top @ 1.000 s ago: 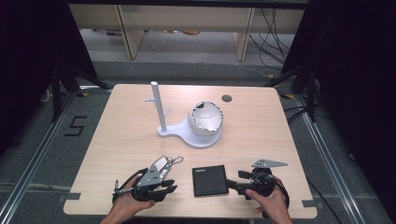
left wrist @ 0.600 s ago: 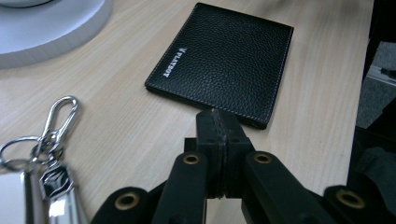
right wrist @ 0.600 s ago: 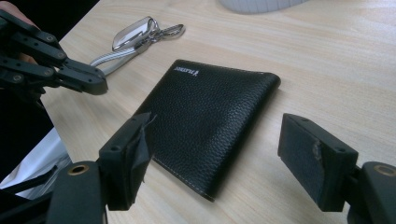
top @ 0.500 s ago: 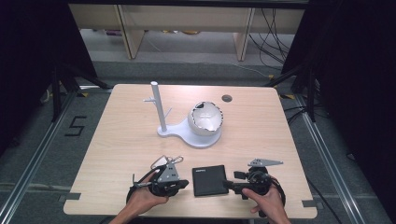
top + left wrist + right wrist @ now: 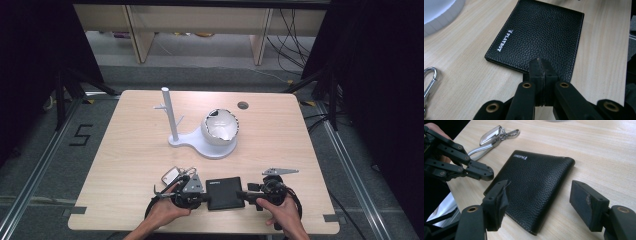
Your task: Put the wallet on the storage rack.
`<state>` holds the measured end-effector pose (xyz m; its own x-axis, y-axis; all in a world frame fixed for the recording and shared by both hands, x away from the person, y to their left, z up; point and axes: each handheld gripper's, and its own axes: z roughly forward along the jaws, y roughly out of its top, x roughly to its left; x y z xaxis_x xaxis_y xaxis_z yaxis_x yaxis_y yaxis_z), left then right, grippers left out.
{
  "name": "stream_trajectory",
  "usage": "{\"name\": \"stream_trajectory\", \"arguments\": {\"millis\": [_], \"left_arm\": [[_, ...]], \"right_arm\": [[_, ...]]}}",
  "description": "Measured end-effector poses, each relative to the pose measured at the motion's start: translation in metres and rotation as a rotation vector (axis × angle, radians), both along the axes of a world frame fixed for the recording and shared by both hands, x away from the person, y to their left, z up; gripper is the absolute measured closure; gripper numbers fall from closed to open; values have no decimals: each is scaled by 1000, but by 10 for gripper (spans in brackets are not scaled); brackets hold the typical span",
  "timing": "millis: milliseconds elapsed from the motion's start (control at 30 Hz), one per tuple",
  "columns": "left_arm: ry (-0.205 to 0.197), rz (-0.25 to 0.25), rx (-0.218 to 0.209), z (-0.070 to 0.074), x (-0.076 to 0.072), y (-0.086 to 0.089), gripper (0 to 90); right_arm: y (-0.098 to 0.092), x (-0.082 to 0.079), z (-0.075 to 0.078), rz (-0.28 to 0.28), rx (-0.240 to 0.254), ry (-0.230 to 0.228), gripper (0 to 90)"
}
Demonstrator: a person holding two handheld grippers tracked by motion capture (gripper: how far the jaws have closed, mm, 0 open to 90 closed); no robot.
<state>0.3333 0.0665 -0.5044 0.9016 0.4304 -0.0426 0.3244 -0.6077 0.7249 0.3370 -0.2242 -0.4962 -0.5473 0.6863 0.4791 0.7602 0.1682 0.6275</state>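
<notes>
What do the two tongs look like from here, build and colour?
Both tongs, left and right, are black linkage arms with brass-coloured rivets and blocky black pads, one with peeling lining. A grey three-cornered plate tops the right; black cable trails from each. No sleeves visible.

Near edge of the pale wooden tabletop (image 5: pixel 125 165) is crowded: flat black leather wallet (image 5: pixel 225 192) between both hand-held grippers, silver key bunch with carabiner (image 5: pixel 172 175) just left. Mid-table is blocked by the white stand with upright post and cracked white shell bowl (image 5: pixel 219 127). Left and right margins lie open.
</notes>
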Motion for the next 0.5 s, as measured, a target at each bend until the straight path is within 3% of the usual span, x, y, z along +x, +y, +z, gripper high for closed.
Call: {"name": "stream_trajectory", "arguments": {"millis": [33,67,100,167,500], "left_arm": [[0,0,0,0,0,0,889],[-3,-3,13,0,2,0,888],[5,16,-7,-2,2,-1,888],[10,5,11,-2,3,0,888],[15,11,10,-3,3,-1,891]], "right_arm": [[0,0,0,9,1,1,336],[0,3,-2,17,-21,-27,336],[0,4,-3,24,-24,-27,336],[1,5,-4,28,-25,-19,336],[4,10,-6,27,-15,-1,360]]}}
